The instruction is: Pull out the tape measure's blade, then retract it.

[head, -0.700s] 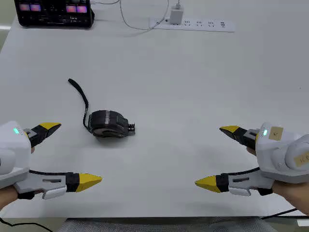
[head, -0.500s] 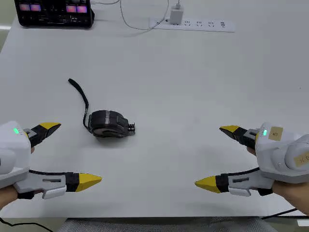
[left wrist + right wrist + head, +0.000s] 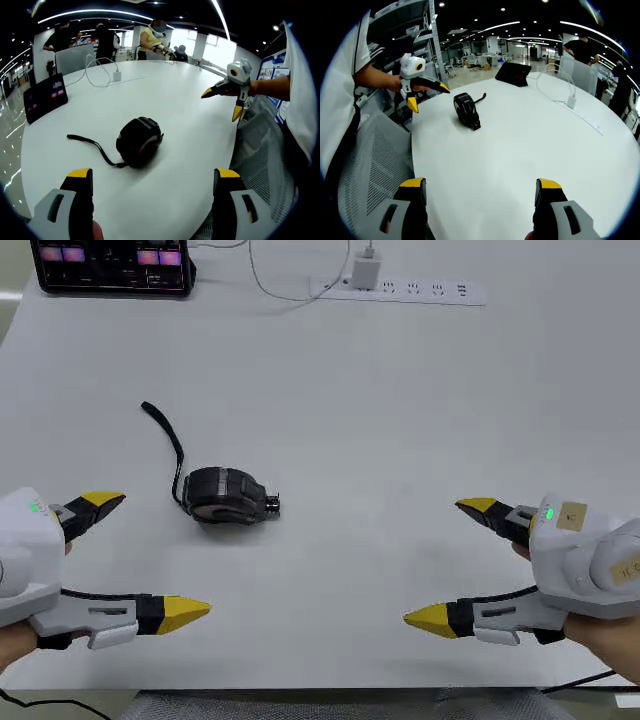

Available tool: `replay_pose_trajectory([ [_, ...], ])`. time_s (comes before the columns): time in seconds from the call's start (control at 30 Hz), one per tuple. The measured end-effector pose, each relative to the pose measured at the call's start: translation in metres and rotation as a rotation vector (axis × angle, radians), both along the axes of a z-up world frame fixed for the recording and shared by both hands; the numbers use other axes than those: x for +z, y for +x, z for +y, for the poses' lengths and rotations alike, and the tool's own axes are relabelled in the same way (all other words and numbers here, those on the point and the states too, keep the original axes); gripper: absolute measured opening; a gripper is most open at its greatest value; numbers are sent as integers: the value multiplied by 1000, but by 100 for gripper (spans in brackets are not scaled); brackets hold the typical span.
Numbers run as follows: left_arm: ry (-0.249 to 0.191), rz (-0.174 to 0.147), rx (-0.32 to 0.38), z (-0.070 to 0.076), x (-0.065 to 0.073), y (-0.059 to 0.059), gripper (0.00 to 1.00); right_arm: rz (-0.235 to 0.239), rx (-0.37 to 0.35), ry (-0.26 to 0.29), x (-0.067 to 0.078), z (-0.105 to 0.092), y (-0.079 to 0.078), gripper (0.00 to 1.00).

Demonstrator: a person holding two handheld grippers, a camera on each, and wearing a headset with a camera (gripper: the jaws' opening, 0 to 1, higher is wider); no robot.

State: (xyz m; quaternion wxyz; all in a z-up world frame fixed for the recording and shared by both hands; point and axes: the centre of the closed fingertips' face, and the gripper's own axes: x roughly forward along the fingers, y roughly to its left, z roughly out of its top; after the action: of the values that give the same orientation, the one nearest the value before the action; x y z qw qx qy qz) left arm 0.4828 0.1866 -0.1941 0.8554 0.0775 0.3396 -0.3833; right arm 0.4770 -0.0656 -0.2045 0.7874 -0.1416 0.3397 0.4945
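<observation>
A black tape measure (image 3: 226,497) lies on the white table (image 3: 400,410), its black wrist strap (image 3: 165,435) trailing up and left and its blade tip facing right. My left gripper (image 3: 150,555) hovers open at the table's near left edge, a little short of the tape measure (image 3: 140,141). My right gripper (image 3: 455,562) hovers open at the near right, far from the tape measure (image 3: 467,110). Nothing is between either pair of yellow-tipped jaws. Each gripper appears in the other's view: the right gripper (image 3: 226,97), the left gripper (image 3: 422,90).
At the far edge lie a white power strip (image 3: 405,288) with a plugged charger (image 3: 364,270) and cable, and a dark device with lit screens (image 3: 112,262) at the far left. People stand beyond the table (image 3: 155,40).
</observation>
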Motion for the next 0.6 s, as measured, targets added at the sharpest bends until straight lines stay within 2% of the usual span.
replay_pose_trajectory([
  [0.27,-9,5,10,1,0,1,97,-1,-1,5,1,2,2,87],
  [0.6,1,5,-9,0,-1,2,96,-3,5,5,1,4,5,87],
])
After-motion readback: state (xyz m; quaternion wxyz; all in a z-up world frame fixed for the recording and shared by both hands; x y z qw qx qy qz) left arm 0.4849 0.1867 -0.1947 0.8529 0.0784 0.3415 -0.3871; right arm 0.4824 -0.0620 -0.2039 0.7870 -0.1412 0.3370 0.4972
